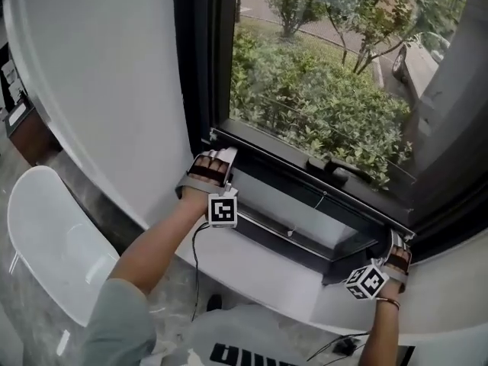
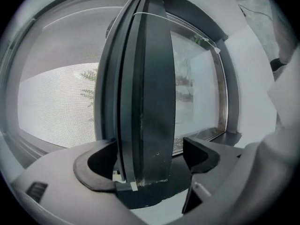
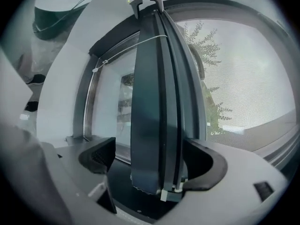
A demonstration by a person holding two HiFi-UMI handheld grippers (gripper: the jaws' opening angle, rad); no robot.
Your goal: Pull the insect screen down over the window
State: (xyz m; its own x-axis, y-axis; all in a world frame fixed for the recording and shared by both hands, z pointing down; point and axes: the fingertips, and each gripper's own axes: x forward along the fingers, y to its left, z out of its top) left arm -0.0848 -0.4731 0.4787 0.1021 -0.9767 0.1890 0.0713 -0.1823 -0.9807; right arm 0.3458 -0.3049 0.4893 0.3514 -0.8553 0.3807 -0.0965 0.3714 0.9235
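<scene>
Shrubs [image 1: 328, 97] outside, grey mesh [image 2: 56, 102], dark screen bar [image 2: 145, 93] loose between spread jaws of left gripper [image 2: 147, 159], right gripper [image 3: 152, 161]

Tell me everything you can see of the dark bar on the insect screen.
The bar is long, dark and matte, likely metal or plastic, ribbed with lengthwise grooves. Mesh runs along one side; a thin white cord crosses it. The left gripper and right gripper straddle its ends with open jaws.
</scene>
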